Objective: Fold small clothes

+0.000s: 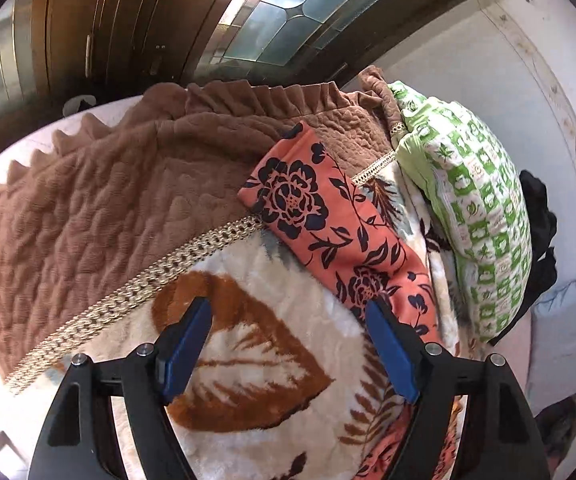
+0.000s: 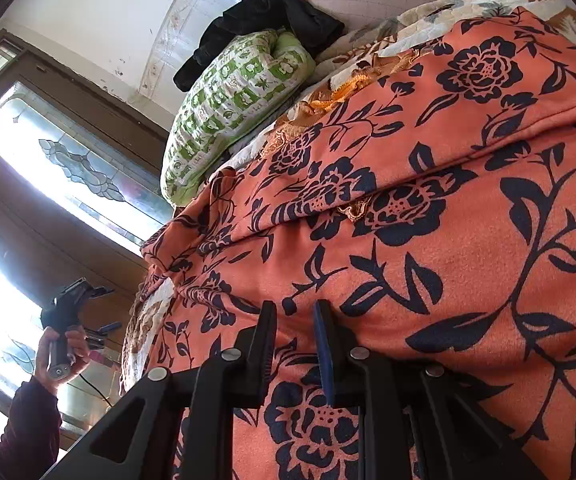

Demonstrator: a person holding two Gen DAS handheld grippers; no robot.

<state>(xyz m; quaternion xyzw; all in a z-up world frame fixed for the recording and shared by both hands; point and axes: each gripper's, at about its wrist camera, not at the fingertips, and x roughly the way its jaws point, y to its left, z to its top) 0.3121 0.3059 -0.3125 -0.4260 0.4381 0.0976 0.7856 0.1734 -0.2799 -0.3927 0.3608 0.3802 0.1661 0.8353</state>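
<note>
An orange garment with dark navy flowers (image 1: 328,216) lies on a cream and brown leaf-print blanket (image 1: 248,344); one long part of it stretches away toward the brown quilt. My left gripper (image 1: 288,312) is open and empty above the blanket, its right finger at the garment's edge. In the right wrist view the garment (image 2: 448,240) fills the frame with a fold across it. My right gripper (image 2: 296,312) is nearly closed on a pinch of the garment's fabric. The left gripper (image 2: 88,304) shows far left there, held in a hand.
A brown quilted cover (image 1: 108,208) with a gold trim lies at the back left. A green and white pillow (image 1: 480,216) and a black cloth (image 1: 540,216) lie at the right by the white wall. A wooden window frame with patterned glass (image 2: 68,168) stands behind.
</note>
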